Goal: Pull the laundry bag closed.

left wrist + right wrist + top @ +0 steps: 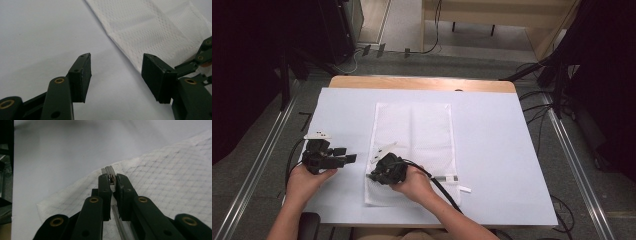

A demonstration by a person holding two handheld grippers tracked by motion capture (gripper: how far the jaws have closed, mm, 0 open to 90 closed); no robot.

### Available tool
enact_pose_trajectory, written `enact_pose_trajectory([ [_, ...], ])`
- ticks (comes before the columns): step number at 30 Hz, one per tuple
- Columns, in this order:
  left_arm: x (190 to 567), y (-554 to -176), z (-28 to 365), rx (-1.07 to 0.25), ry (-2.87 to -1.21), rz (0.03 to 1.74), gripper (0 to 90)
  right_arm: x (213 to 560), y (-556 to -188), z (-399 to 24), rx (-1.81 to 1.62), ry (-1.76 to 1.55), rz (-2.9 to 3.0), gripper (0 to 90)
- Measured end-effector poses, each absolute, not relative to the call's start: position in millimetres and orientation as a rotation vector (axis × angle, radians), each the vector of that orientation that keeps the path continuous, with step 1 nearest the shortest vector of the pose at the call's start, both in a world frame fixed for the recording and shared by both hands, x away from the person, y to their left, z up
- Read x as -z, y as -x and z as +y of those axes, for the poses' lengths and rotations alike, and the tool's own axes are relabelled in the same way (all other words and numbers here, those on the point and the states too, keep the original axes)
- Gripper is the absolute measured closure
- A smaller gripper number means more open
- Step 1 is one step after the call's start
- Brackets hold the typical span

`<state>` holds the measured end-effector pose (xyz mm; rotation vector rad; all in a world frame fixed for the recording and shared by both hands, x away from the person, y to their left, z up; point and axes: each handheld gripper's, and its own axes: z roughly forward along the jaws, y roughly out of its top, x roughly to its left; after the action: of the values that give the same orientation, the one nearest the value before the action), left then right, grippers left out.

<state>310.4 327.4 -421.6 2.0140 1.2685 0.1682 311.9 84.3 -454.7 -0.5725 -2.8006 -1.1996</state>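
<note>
A white mesh zip bag [412, 130] lies flat in the middle of the white table cover [497, 150]. My right gripper [373, 175] rests on the bag's near left part, and in the right gripper view its jaws [112, 181] are shut on the small metal zipper pull [111, 178] near the end of the grey zipper [120, 222]. My left gripper [349, 156] is held just left of the bag, above the bare cover. In the left gripper view its jaws [116, 72] stand open with nothing between them, and the bag's edge [150, 22] runs ahead of them.
The right gripper's black cable [442, 185] trails back over the bag's near right corner, beside a small white tag [464, 189]. The wooden table edge [422, 83] shows at the far side. Dark stands and cables [557, 85] surround the table on the floor.
</note>
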Motion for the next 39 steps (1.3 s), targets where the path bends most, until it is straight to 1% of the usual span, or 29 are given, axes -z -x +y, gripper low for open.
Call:
enact_pose_trajectory([
  [7,418,-305,326,-0.155,-2.024,1.237,43.3,450,-315,80,1.221,0.57,-2.795,85.2],
  [18,415,-293,315,-0.049,-2.085,1.099,44.8,441,-318,76,1.25,0.558,-2.778,85.1],
  [27,416,-289,307,0.036,-2.116,1.032,44.3,436,-322,77,1.253,0.551,-2.774,85.1],
  [34,418,-290,299,0.082,-2.141,1.022,44.2,435,-323,78,1.268,0.558,-2.761,85.1],
  [39,424,-293,292,0.107,-2.186,1.025,46.7,434,-323,78,1.277,0.564,-2.759,85.1],
])
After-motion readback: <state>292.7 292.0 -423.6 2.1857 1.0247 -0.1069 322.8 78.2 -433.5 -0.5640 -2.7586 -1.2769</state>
